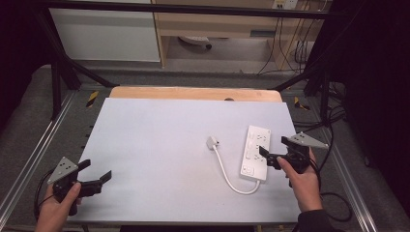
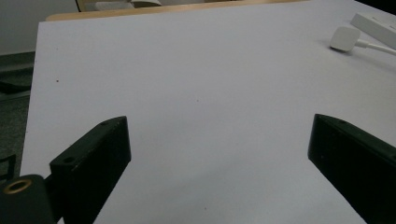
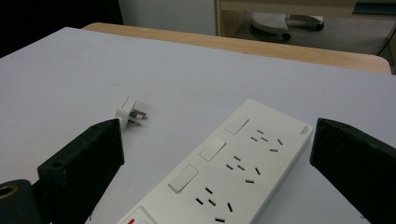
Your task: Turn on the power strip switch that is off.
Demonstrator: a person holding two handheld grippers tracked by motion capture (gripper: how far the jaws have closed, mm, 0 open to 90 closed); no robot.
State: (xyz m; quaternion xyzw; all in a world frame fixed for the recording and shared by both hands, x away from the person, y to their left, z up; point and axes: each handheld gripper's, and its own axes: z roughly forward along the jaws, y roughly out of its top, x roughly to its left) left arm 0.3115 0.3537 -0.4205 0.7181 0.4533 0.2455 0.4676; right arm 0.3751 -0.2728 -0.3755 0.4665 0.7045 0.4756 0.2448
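High view: a white power strip [image 1: 255, 152] lies on the right side of the pale grey table [image 1: 159, 145], its length running near to far. Its white cord [image 1: 227, 176] loops out from the near end and curves left and away to the plug [image 1: 212, 142], which lies loose on the table just left of the strip — not pushed into any socket.

The right gripper [image 1: 274, 151] sits at the strip's right edge, held in the person's right hand [image 1: 302, 181]; its jaws are spread wide and grip nothing. From the right gripper view the strip [image 3: 224, 172] lies between the two jaws, with the plug [image 3: 127, 111] beyond the left one, prongs pointing right.

The left gripper [image 1: 96, 173] rests at the near left corner, well apart from the strip — jaws wide open too, bare table [image 2: 196, 93] between them.
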